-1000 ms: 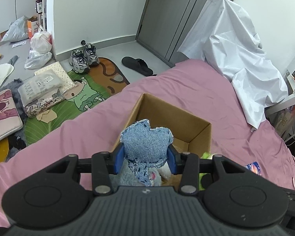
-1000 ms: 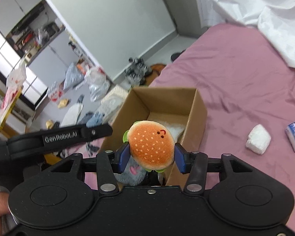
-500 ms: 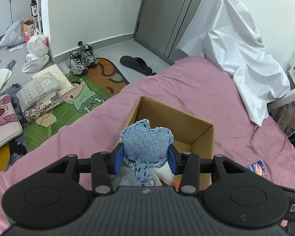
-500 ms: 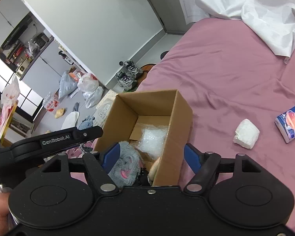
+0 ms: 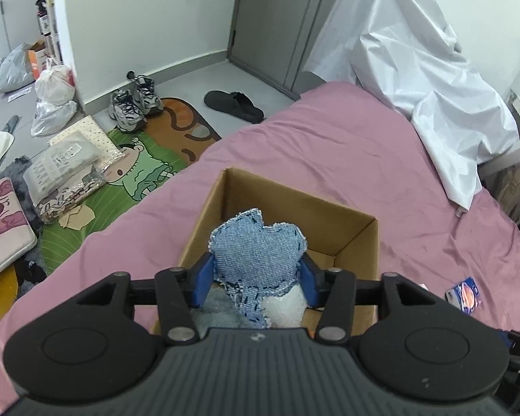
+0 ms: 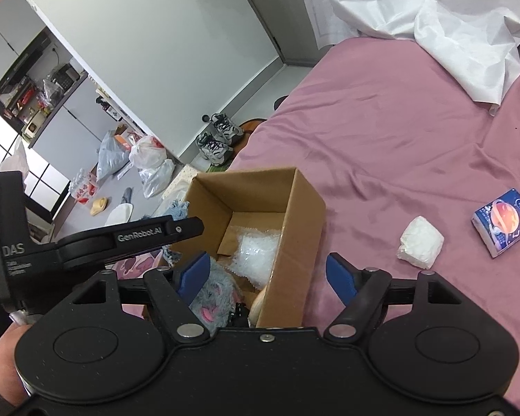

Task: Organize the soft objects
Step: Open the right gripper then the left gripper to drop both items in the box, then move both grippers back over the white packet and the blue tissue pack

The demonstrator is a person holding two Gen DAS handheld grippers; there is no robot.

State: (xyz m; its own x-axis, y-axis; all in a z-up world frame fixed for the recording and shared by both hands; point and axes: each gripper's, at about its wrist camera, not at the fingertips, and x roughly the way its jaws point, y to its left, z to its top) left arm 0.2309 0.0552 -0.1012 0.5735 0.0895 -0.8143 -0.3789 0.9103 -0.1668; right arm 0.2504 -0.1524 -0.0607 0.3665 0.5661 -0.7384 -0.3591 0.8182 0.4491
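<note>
An open cardboard box (image 5: 358,228) stands on the pink bed (image 5: 346,159). My left gripper (image 5: 256,277) is shut on a blue denim soft toy (image 5: 256,253) and holds it above the near end of the box. My right gripper (image 6: 265,277) is open and empty, its jaws straddling the box's right wall (image 6: 294,242). Inside the box lie a grey furry toy (image 6: 211,298), a clear bubble-wrap piece (image 6: 256,249) and the edge of a tan bun-like toy (image 6: 256,306). The left gripper's arm (image 6: 128,239) shows at the left of the right wrist view.
A white soft wad (image 6: 421,242) and a small printed box (image 6: 502,222) lie on the bed right of the cardboard box. A white sheet (image 5: 416,69) is heaped at the bed's far end. Shoes (image 5: 131,104), bags and a mat (image 5: 128,180) cover the floor to the left.
My right gripper opened and let go of the burger plush, which dropped into the box. The left gripper kept hold of the denim toy and shifted slightly over the box.
</note>
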